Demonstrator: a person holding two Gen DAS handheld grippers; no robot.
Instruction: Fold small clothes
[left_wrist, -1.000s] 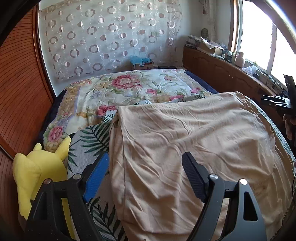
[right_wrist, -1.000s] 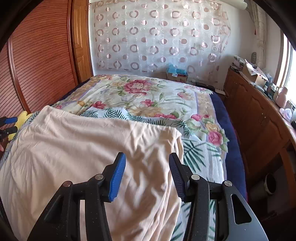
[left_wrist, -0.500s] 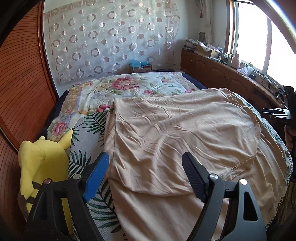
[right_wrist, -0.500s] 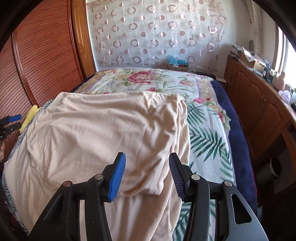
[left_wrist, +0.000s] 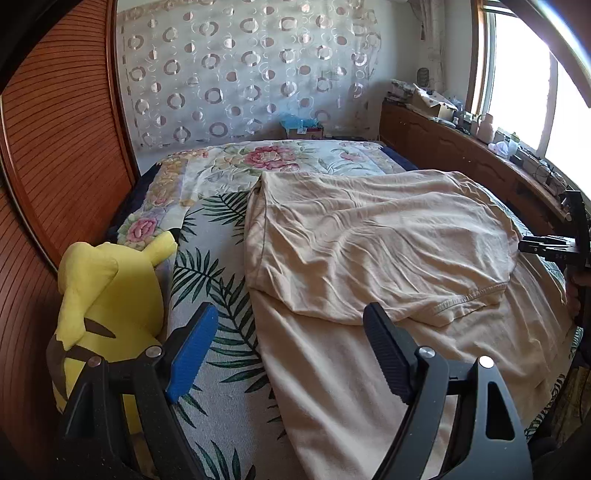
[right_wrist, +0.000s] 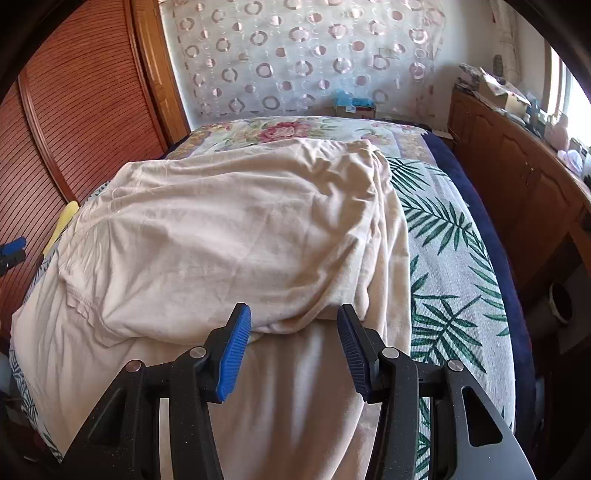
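Observation:
A beige garment (left_wrist: 369, 240) lies on the bed, its far part folded over toward me so a hemmed edge (left_wrist: 469, 295) rests across the middle. It also shows in the right wrist view (right_wrist: 229, 229). My left gripper (left_wrist: 288, 350) is open and empty, above the garment's near left edge. My right gripper (right_wrist: 291, 347) is open and empty, just in front of the folded layer's near edge. The right gripper also shows at the right edge of the left wrist view (left_wrist: 546, 247).
The bed has a floral and palm-leaf cover (left_wrist: 221, 280). A yellow plush toy (left_wrist: 107, 295) sits at the left bed edge by a wooden slatted wardrobe (left_wrist: 44, 155). A wooden cabinet with clutter (right_wrist: 517, 147) runs along the right under the window.
Both grippers have pulled back toward the near side of the bed. The garment's far part now lies folded over the near part, with its hem showing. Both grippers stayed open.

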